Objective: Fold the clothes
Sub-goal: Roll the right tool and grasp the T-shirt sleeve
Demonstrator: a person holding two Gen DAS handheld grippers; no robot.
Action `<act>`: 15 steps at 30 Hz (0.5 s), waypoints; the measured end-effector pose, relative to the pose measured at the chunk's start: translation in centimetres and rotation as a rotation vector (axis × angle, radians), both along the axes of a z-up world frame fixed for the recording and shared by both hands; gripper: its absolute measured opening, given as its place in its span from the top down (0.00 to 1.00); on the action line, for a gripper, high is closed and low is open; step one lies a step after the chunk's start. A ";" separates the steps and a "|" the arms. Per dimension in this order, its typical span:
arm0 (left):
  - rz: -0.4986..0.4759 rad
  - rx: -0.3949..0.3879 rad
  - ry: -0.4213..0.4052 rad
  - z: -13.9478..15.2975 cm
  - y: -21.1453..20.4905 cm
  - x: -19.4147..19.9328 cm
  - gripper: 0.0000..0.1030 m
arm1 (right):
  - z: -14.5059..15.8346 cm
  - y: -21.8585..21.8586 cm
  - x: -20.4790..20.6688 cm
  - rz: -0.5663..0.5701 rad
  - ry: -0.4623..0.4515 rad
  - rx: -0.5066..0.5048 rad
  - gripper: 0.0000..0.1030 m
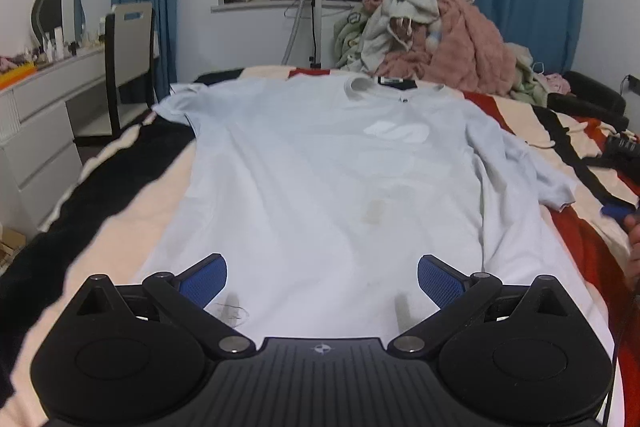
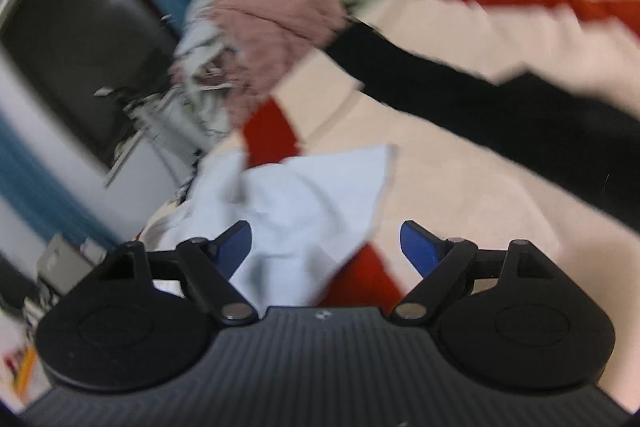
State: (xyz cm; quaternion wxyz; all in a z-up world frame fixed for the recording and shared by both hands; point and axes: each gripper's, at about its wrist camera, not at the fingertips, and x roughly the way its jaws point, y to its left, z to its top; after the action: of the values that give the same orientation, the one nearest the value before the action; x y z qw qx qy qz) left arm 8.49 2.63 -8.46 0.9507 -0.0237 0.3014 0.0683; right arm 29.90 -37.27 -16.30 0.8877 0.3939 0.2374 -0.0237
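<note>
A pale blue T-shirt point(image 1: 320, 163) lies spread flat on the striped bed cover point(image 1: 132, 227), collar toward the far end, a white print on its chest. My left gripper point(image 1: 322, 279) hovers open over the shirt's near hem, nothing between its blue pads. In the blurred, tilted right wrist view, my right gripper point(image 2: 326, 247) is open just above the shirt's right sleeve point(image 2: 304, 195), which lies rumpled on the cover. The sleeve's cloth sits between and ahead of the fingers; the pads do not press it. A blue bit of the right gripper point(image 1: 618, 209) shows at the left view's right edge.
A heap of pink, white and green clothes point(image 1: 432, 39) is piled at the far end of the bed. A white dresser point(image 1: 44, 107) and a chair point(image 1: 128, 51) stand to the left. A tripod point(image 1: 314, 7) stands before the dark window. Black items point(image 1: 620, 147) lie at the right edge.
</note>
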 end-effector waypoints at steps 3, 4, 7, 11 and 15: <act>-0.023 0.041 -0.061 -0.4 -0.5 0.9 0.01 | -2.5 -0.8 2.4 -0.004 -0.014 0.025 0.28; -0.032 0.062 -0.078 -0.5 -0.8 1.2 0.01 | -2.9 -1.0 3.4 -0.001 -0.033 0.024 0.28; -0.069 0.090 -0.105 -1.0 -1.4 2.0 0.01 | -3.5 -0.9 6.4 0.017 -0.051 0.004 0.35; -0.121 0.105 -0.111 -2.0 -1.9 2.6 0.01 | -3.5 -0.7 10.9 0.026 -0.002 -0.046 0.44; -0.136 0.144 -0.150 -2.6 -2.6 3.4 0.01 | -0.8 1.6 13.6 0.152 0.033 -0.313 0.94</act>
State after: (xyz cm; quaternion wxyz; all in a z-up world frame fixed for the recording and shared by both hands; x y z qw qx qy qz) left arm 11.87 0.08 -11.06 0.9724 0.0600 0.2245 0.0231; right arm 43.49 -35.62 -17.13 0.9335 0.2311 0.2742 0.0003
